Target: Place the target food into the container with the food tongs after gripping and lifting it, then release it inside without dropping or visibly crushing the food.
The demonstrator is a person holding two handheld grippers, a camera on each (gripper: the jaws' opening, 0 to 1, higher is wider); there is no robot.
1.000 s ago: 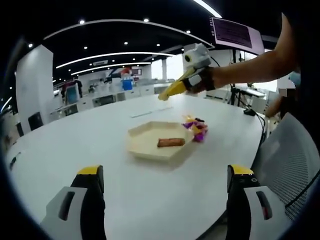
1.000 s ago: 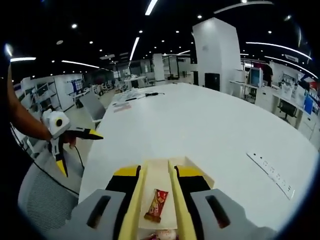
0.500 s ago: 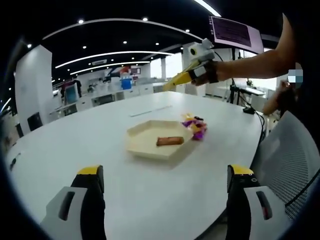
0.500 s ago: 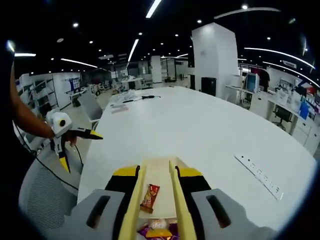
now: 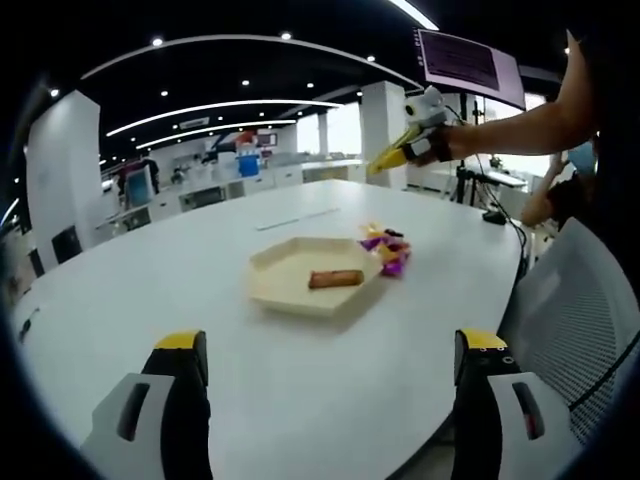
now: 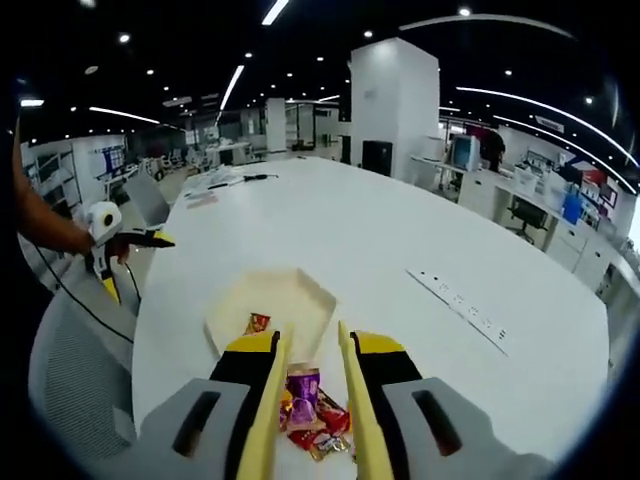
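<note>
- White tabletop (image 5: 300,390) spreads wide in the left gripper view, and on it sits the pale hexagonal container (image 5: 312,279) with one brown wrapped snack bar (image 5: 335,279) lying flat inside.
- Just beside the container's right edge lies a small pile of wrapped sweets (image 5: 383,250), purple and yellow, on the bare tabletop.
- The left tongs (image 5: 327,400) are spread wide with nothing between them, hovering over the near part of the tabletop, well apart from the container.
- Up at the right of that view, the right tongs (image 5: 392,157) hang in the air above the tabletop, held by a person's arm (image 5: 510,125); their yellow blades look close together.
- In the right gripper view, the right tongs (image 6: 309,400) stand narrow, yellow blades nearly parallel, with nothing gripped.
- Seen between those blades, the sweets (image 6: 308,412) lie on the tabletop (image 6: 380,240).
- Beyond the pile is the container (image 6: 270,300), the snack bar (image 6: 257,323) resting near its left side.
- Off to the left, the left tongs (image 6: 125,262) show open beside a grey mesh chair (image 6: 75,380).
- A white power strip (image 6: 455,305) lies on the tabletop to the right.
</note>
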